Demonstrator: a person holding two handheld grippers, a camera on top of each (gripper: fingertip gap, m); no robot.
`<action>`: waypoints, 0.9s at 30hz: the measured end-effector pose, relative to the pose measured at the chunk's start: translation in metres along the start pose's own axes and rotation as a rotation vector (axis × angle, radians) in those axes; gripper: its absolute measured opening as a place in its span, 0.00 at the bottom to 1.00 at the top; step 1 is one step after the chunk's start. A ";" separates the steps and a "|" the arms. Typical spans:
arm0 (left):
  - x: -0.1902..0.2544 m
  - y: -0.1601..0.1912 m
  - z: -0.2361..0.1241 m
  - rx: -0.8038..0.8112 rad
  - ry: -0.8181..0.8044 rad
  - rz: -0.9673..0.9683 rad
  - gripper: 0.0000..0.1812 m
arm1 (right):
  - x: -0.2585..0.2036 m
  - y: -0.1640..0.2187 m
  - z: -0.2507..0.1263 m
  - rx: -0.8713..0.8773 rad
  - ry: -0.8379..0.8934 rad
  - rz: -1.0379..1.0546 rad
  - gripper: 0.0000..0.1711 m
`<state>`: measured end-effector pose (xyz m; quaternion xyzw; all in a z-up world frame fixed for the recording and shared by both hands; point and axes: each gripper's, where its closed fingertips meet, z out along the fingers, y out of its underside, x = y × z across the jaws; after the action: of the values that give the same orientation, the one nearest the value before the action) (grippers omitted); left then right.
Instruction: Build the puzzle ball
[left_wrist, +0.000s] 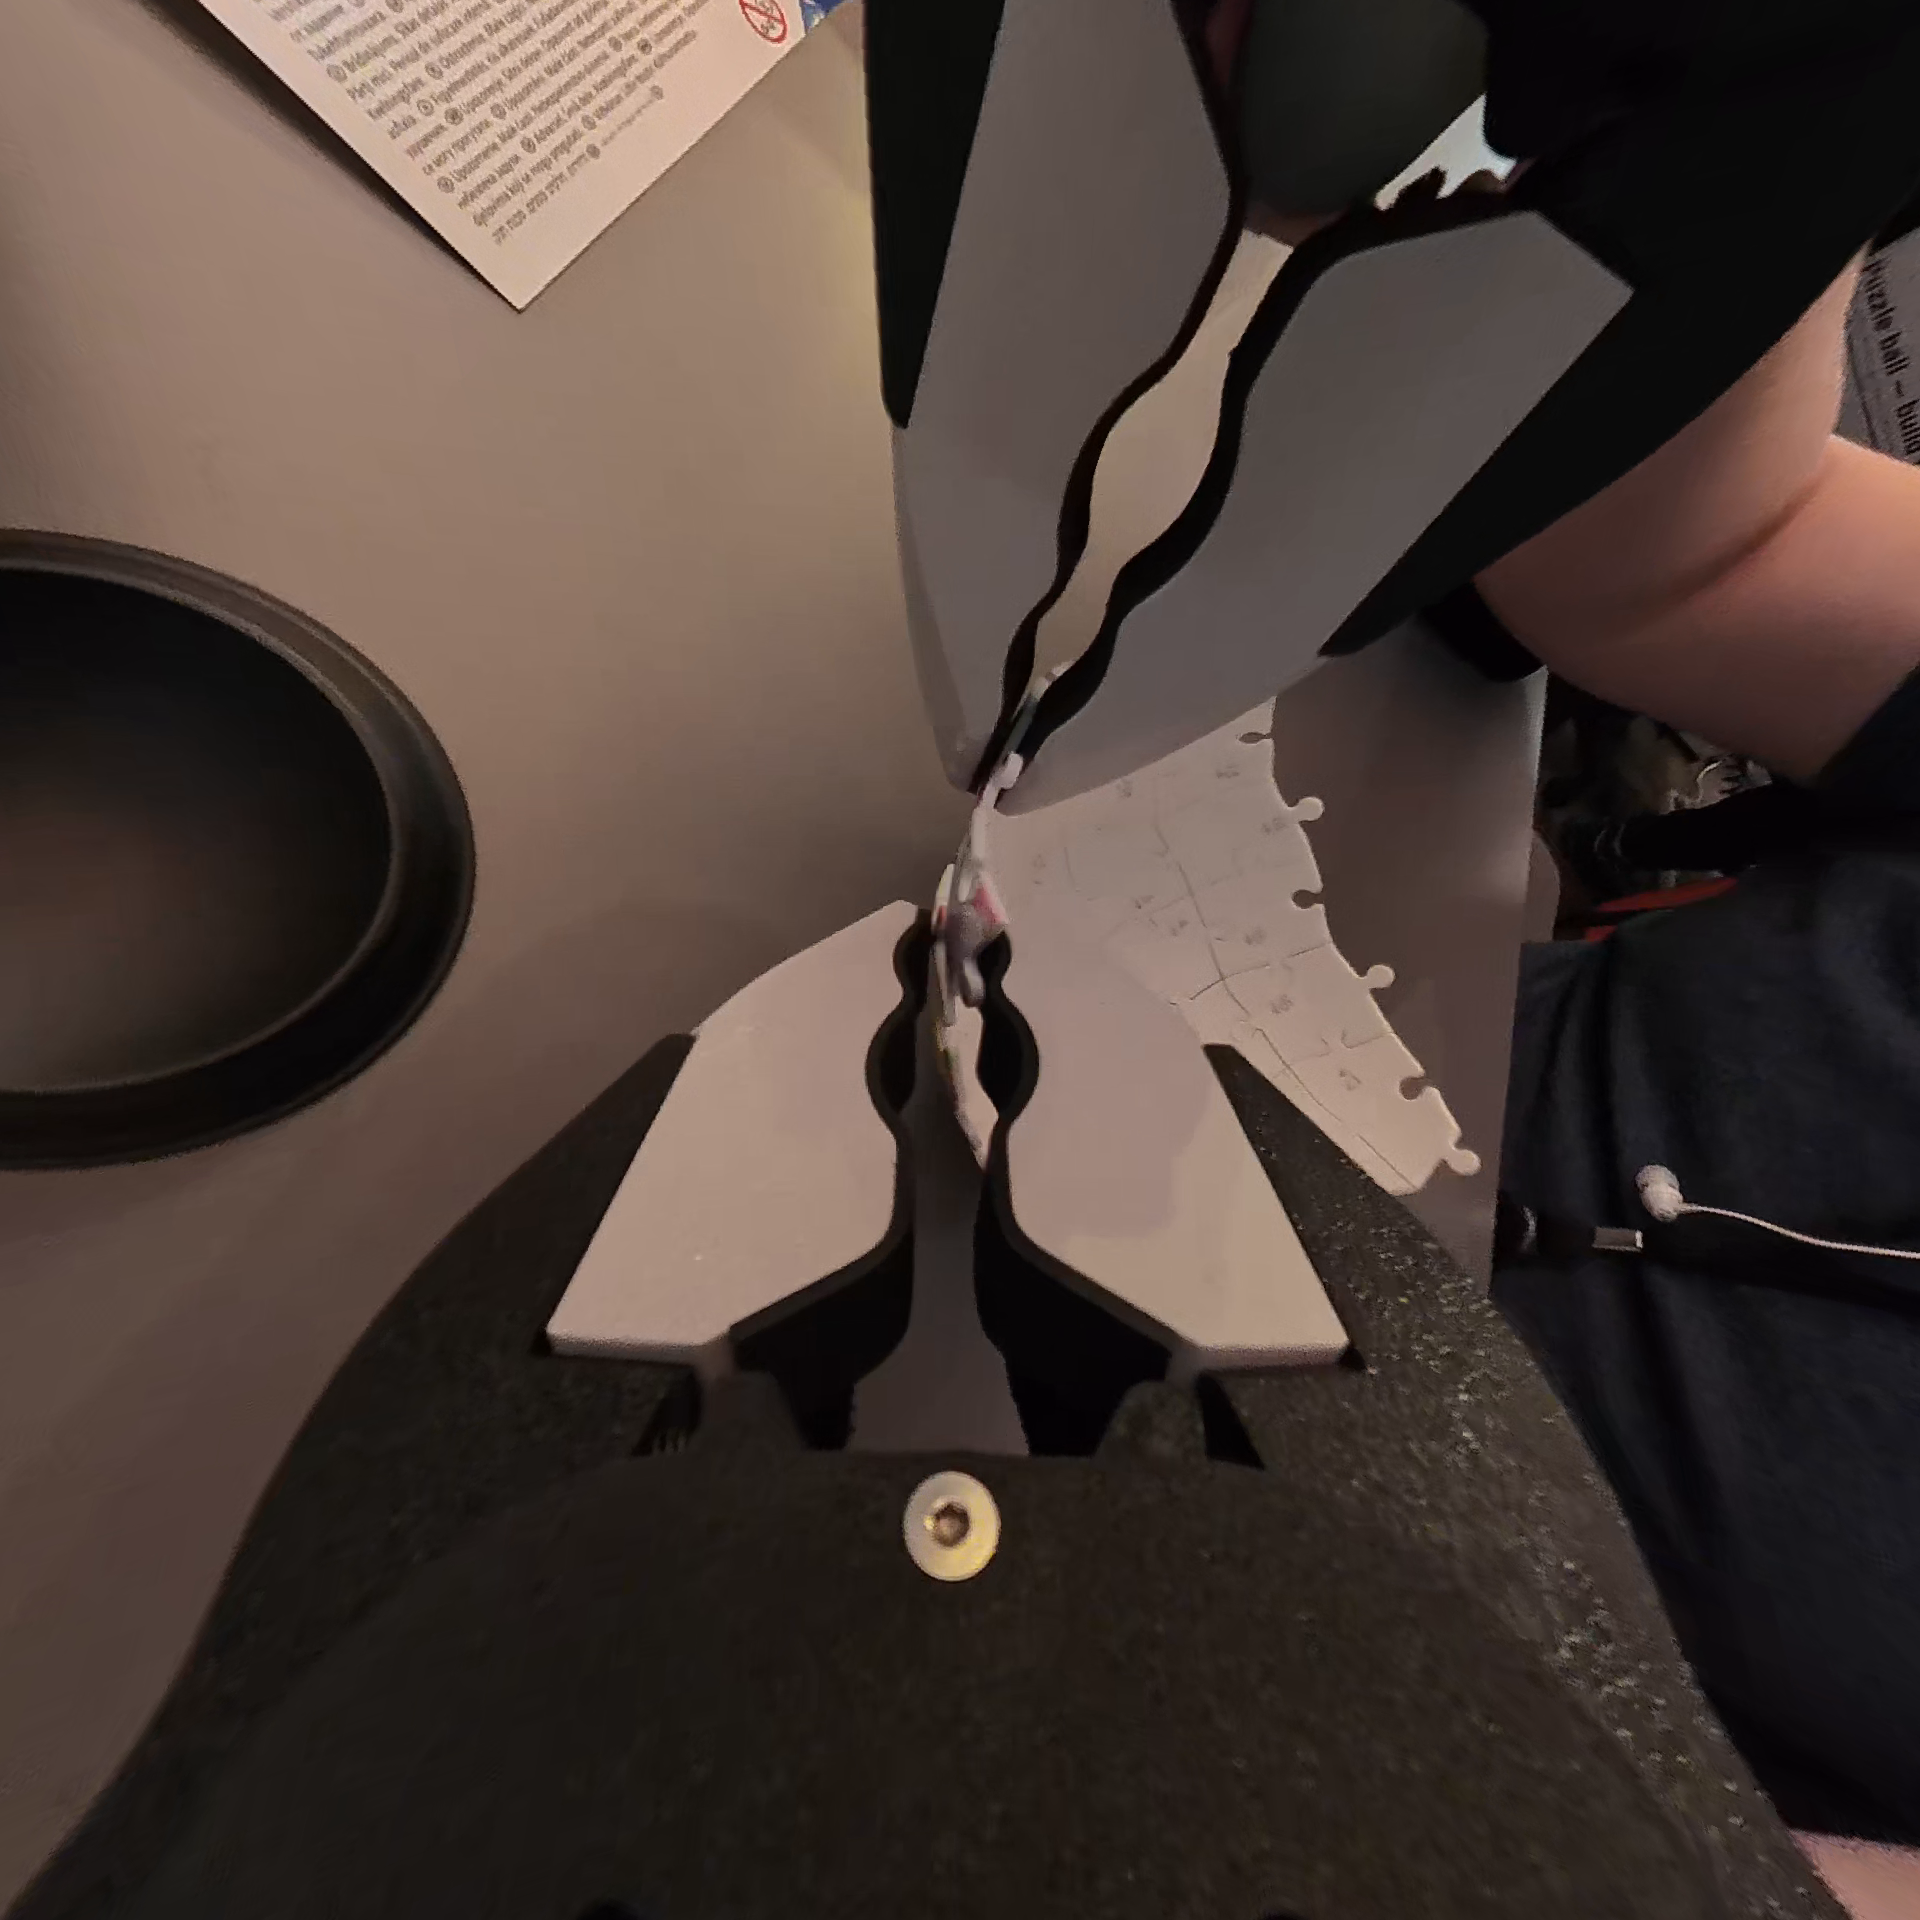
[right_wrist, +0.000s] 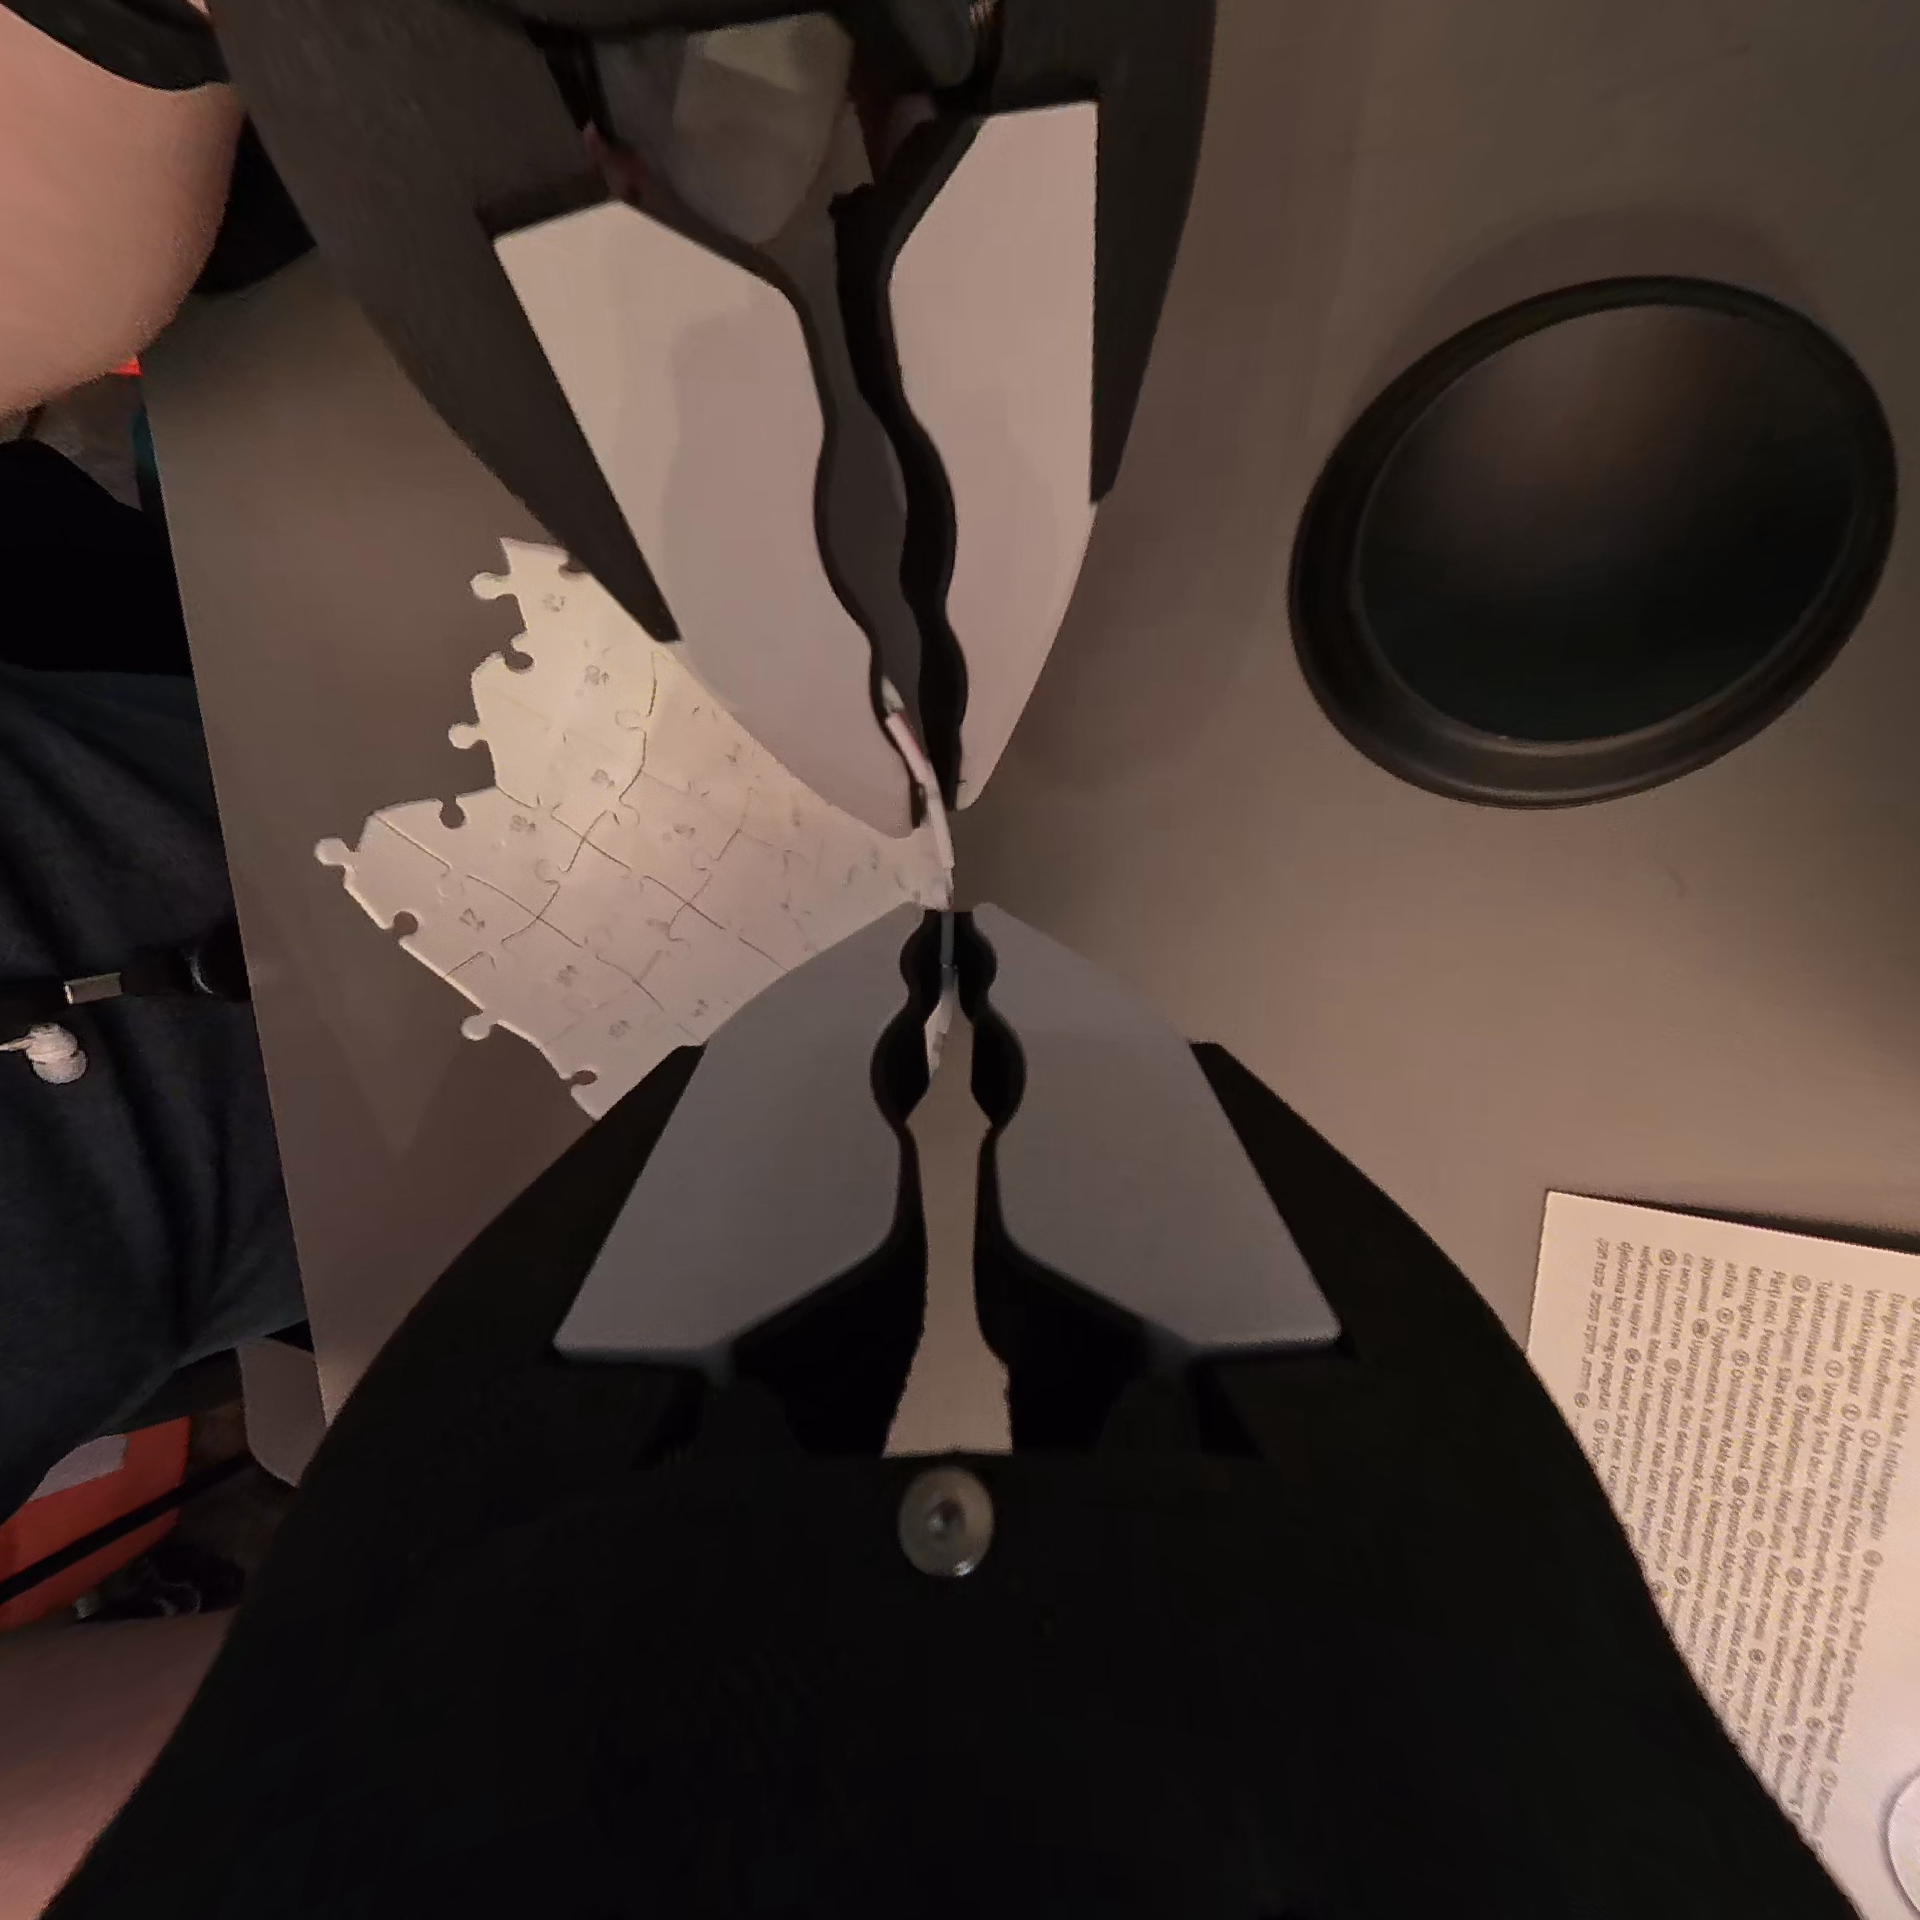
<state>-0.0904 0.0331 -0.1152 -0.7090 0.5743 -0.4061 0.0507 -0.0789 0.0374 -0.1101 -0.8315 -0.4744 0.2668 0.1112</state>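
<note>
Both tools were pinched tip to tip on the assembled puzzle section (right_wrist: 623, 862): left tool (left_wrist: 961, 966), right tool (right_wrist: 948, 966). It was held above the surface (left_wrist: 623, 623), its knobbed edge free, its printed face hidden.

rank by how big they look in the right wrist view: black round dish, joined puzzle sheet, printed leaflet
1. black round dish, fully in view.
2. joined puzzle sheet, though both grippers cover part of it.
3. printed leaflet, but the frame edge cuts it off, so its place is unsure.
</note>
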 end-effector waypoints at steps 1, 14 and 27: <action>-0.001 0.000 0.001 -0.004 -0.011 0.010 0.03 | 0.000 0.000 0.000 0.000 -0.002 0.003 0.02; -0.006 0.003 -0.002 -0.013 -0.132 0.099 0.01 | 0.003 -0.002 0.002 0.028 0.013 -0.023 0.03; -0.008 0.006 -0.006 0.017 -0.133 0.073 0.01 | 0.004 -0.004 0.017 0.083 -0.073 -0.052 0.18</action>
<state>-0.0983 0.0402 -0.1185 -0.7125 0.5917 -0.3608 0.1099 -0.0894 0.0421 -0.1237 -0.8034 -0.4881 0.3132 0.1350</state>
